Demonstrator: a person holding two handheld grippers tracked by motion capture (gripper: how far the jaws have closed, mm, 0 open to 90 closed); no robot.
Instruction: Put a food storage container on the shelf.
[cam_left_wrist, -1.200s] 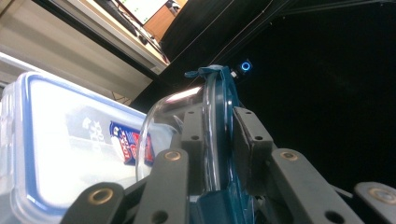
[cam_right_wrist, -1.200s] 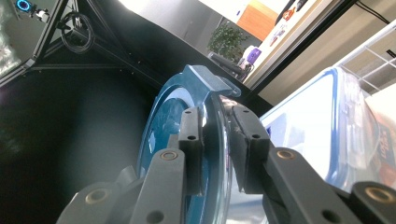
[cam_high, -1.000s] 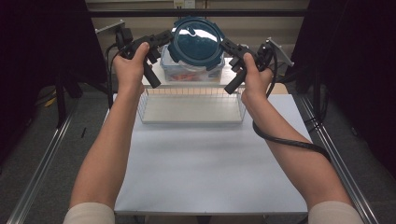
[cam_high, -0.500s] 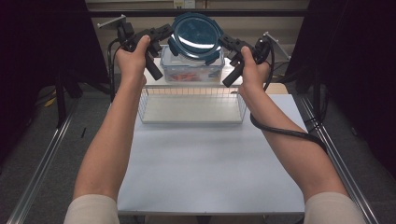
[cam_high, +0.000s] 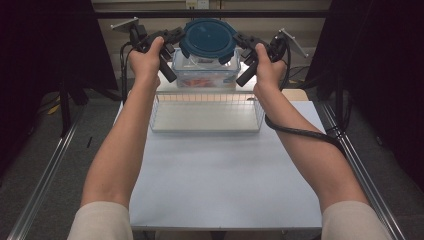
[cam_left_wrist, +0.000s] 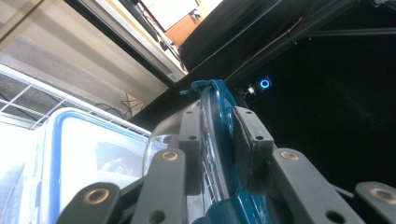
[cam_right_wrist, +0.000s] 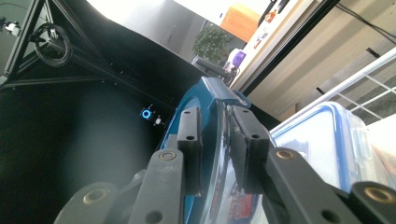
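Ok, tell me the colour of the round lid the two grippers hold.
Dark teal blue; the round lid shows best in the high view.

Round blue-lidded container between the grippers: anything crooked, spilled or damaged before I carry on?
Nothing stands out. The round container is held in the air by its rim, the left gripper and right gripper clamped on opposite sides, lid tipped towards the camera. Nothing has spilled on the table, and the wire basket sits square.

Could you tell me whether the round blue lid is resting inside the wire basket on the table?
No, the round blue lid is held up between the left tool and the right tool, above the wire basket.
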